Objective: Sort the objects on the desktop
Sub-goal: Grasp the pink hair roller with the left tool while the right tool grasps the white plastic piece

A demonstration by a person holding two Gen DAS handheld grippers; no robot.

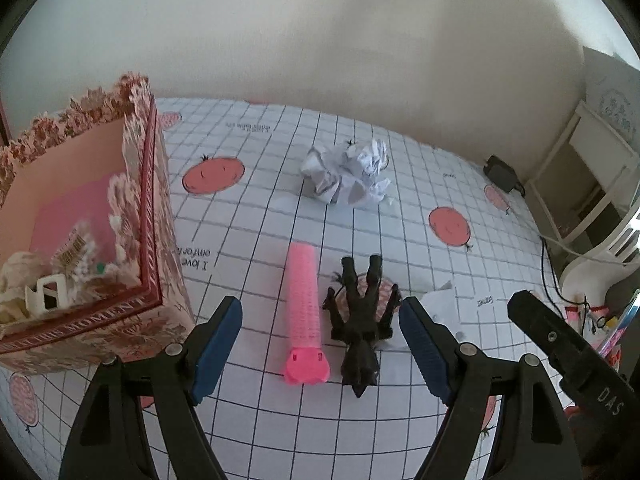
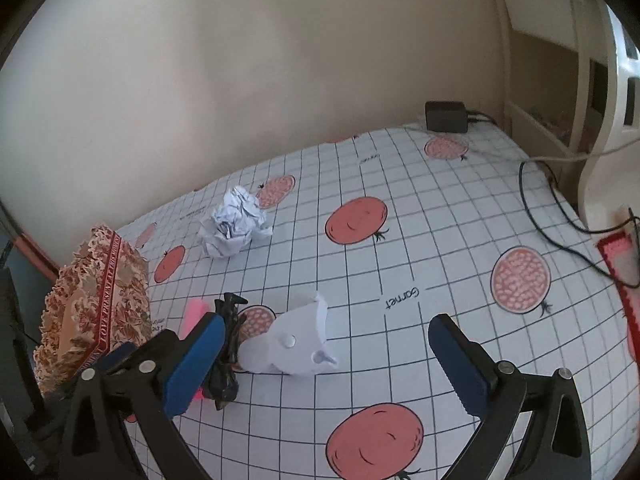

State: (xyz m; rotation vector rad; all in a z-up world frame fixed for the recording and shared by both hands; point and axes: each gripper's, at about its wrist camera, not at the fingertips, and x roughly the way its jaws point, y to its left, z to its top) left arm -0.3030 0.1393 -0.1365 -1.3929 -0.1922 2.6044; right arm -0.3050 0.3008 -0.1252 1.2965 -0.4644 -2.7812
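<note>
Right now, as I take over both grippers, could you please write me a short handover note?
Left gripper: jaws open, holding nothing, with the pink toy and black figure lying side by side between them.
Right gripper: jaws wide open, empty, over the small white paper piece.
Crumpled paper ball lies farther back on the checked cloth.
Patterned box at left already holds some items.
Left to do: sort the toy, the figure and both papers.
</note>
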